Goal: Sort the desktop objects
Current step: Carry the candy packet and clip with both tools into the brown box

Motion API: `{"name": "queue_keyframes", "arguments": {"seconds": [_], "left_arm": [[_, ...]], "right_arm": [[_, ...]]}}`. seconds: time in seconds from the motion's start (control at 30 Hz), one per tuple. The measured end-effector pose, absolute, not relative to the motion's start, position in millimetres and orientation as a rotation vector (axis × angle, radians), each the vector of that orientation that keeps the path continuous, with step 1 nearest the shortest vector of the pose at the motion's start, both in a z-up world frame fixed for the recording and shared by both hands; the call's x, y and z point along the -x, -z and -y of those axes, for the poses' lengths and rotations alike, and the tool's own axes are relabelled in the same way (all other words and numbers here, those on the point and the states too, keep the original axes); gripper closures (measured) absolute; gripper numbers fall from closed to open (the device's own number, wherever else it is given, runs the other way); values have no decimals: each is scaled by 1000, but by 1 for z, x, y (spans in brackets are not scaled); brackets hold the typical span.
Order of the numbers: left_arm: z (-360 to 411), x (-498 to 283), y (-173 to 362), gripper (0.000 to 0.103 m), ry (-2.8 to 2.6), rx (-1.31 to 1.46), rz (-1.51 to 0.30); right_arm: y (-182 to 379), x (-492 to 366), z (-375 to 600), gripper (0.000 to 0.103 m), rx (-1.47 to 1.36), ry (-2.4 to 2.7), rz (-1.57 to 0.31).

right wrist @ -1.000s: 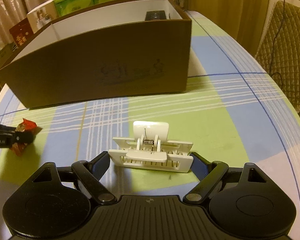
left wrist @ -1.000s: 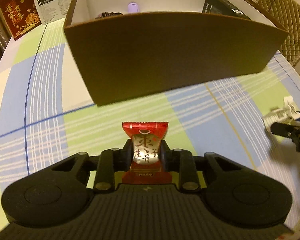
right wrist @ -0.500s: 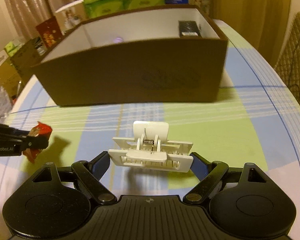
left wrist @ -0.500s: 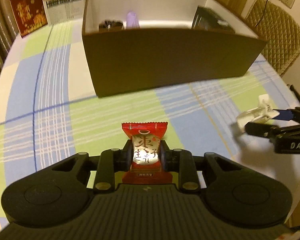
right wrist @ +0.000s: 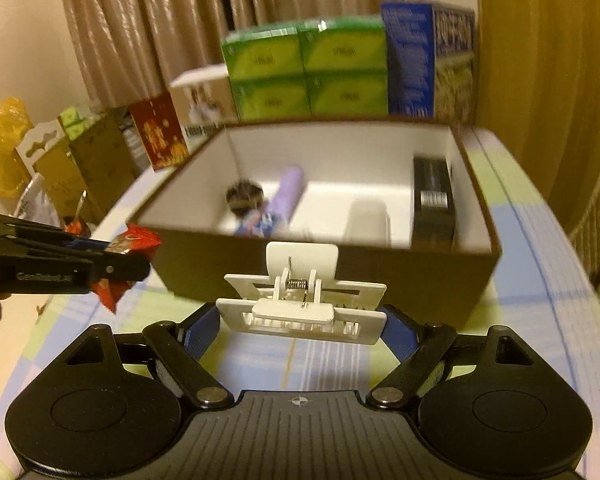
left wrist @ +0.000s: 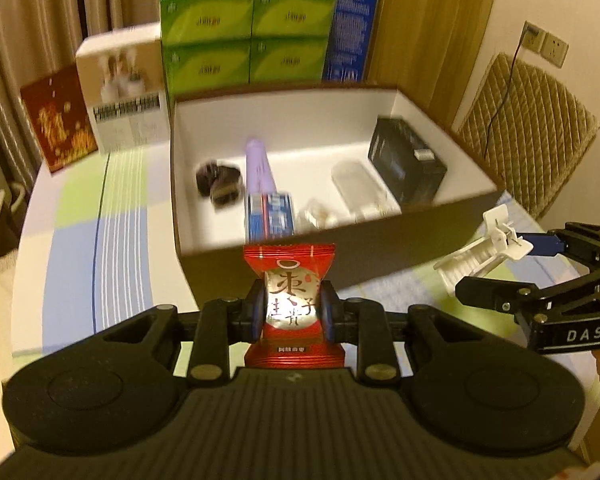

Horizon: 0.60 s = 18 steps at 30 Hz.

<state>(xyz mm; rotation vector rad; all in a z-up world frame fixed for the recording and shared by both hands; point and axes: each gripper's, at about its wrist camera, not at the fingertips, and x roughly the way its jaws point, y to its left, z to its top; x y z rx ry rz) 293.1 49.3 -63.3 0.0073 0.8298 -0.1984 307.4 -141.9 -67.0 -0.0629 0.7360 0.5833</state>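
Observation:
My left gripper (left wrist: pixel 292 310) is shut on a red snack packet (left wrist: pixel 290 276) with gold characters, held upright in the air just short of the near wall of the brown box (left wrist: pixel 280 268). My right gripper (right wrist: pixel 300 320) is shut on a wide white plastic clip (right wrist: pixel 300 304), gripped by its two ends, also raised before the box (right wrist: pixel 476 264). The left wrist view shows the clip (left wrist: pixel 480 250) at the right edge; the right wrist view shows the packet (right wrist: pixel 134 244) at the left. Inside the white-lined box lie a purple tube (left wrist: pixel 260 168), a black carton (left wrist: pixel 408 164) and several small items.
Green tissue packs (left wrist: pixel 244 36), a blue carton (left wrist: pixel 350 26), a white carton (left wrist: pixel 122 92) and a red card (left wrist: pixel 58 120) stand behind the box. The checked tablecloth (left wrist: pixel 100 208) runs to the round table's left edge. A quilted chair back (left wrist: pixel 528 132) is at the right.
Both grippers have risen with their loads and tilted up, so the box's inside and the cartons behind it have come into view. The grips look unchanged.

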Motion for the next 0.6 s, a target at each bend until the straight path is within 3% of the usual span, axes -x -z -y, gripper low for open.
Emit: {"name": "queue_keyframes", "arguments": {"seconds": [0.6], "left_arm": [[-37, -386, 43, 80, 204, -22, -793]], "right_arm": [[51, -402, 119, 20, 113, -571, -653]]}}
